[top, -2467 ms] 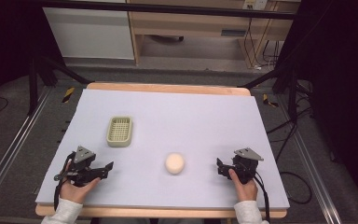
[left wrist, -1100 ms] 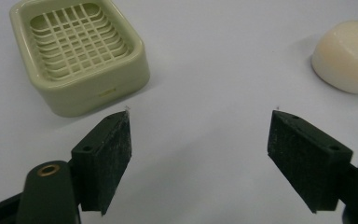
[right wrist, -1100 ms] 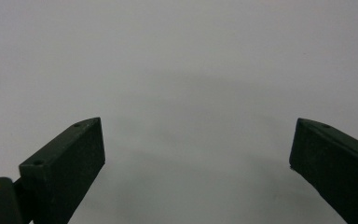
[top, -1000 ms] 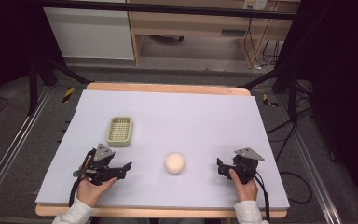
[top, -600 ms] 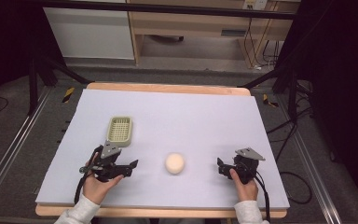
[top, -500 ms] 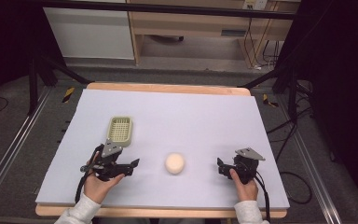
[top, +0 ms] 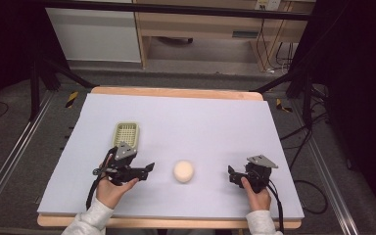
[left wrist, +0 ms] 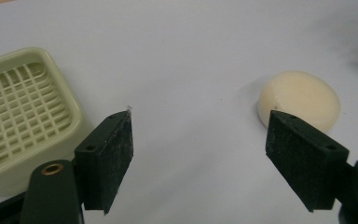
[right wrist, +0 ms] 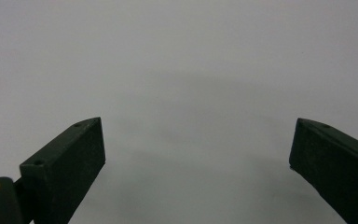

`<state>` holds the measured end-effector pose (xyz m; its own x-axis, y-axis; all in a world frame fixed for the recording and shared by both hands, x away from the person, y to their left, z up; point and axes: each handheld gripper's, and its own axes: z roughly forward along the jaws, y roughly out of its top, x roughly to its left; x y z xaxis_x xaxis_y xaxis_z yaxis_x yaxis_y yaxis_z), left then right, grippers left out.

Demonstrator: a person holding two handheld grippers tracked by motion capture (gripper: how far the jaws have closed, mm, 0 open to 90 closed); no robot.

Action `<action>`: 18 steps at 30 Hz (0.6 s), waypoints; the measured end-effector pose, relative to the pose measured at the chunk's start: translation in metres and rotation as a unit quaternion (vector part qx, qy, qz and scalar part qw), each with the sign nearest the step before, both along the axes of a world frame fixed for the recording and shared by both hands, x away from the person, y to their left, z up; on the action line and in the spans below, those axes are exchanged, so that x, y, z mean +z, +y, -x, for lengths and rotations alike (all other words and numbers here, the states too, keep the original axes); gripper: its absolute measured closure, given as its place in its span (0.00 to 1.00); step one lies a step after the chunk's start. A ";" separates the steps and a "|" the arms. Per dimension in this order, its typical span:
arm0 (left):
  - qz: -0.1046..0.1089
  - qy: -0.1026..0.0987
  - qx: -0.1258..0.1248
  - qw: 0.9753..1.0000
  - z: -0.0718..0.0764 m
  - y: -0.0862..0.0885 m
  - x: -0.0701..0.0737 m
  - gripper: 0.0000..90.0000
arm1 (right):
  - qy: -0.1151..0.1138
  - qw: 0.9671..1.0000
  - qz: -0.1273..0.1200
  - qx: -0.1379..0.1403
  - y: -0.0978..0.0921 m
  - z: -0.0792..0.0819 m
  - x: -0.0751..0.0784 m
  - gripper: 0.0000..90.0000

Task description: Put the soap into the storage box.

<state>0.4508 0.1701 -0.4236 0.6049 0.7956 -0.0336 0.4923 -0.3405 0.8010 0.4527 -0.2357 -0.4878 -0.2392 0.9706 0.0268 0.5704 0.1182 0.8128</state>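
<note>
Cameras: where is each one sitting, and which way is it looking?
High view: above the person's side, looking forward and down at the table; both hands and claws show.
Left gripper view: rides on the left claw, looking along its open jaws at the soap and the dish.
Right gripper view: rides on the right claw, facing bare table.
The high and left views share soap and dish.

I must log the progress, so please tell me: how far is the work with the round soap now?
Done: nothing; the round soap lies on the mat, outside the green dish. In hand: the left gripper, jaws open, points toward the soap. Left: gripping it, probably placing it. The right gripper is open over bare mat.
</note>
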 end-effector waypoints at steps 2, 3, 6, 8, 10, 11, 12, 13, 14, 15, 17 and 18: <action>-0.008 0.003 -0.006 1.000 -0.001 -0.004 0.000 0.26 | 0.000 1.000 0.000 0.001 0.000 0.000 0.000 0.04; -0.007 0.003 -0.006 1.000 -0.001 -0.006 -0.001 0.26 | 0.000 1.000 0.000 0.000 0.000 0.000 0.000 0.04; -0.004 0.004 -0.009 1.000 -0.003 -0.011 0.000 0.26 | 0.001 1.000 0.000 0.000 0.000 0.000 0.000 0.04; -0.004 0.005 -0.012 1.000 -0.004 -0.015 0.000 0.26 | 0.002 1.000 0.002 -0.001 0.000 -0.001 0.000 0.04; -0.002 0.004 -0.016 1.000 -0.004 -0.019 0.001 0.26 | 0.001 1.000 0.001 -0.001 0.000 0.000 0.000 0.04; -0.003 0.004 -0.018 1.000 -0.004 -0.020 0.002 0.25 | -0.001 1.000 0.001 0.000 0.000 0.000 0.000 0.04; -0.004 0.003 -0.019 1.000 -0.004 -0.022 0.002 0.25 | -0.002 1.000 0.001 0.000 0.000 0.000 0.000 0.04; -0.006 0.004 -0.022 1.000 -0.005 -0.024 0.003 0.25 | -0.001 1.000 0.000 0.000 0.000 0.000 0.000 0.04; -0.004 0.004 -0.022 1.000 -0.005 -0.026 0.003 0.25 | 0.001 1.000 0.000 0.001 0.000 0.000 0.000 0.04; -0.008 0.004 -0.025 1.000 -0.005 -0.027 0.004 0.25 | 0.001 1.000 0.001 0.001 0.000 0.000 0.000 0.04; -0.009 0.005 -0.028 1.000 -0.006 -0.031 0.004 0.25 | 0.000 1.000 0.000 -0.001 0.000 0.000 0.000 0.05; -0.008 0.004 -0.027 1.000 -0.007 -0.033 0.004 0.25 | 0.000 1.000 0.000 -0.001 0.001 0.000 0.000 0.05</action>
<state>0.4574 0.1376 -0.4195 0.6468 0.7622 -0.0265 0.4799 -0.3797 0.7909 0.4526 -0.2351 -0.4878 -0.2375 0.9710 0.0267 0.5712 0.1174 0.8124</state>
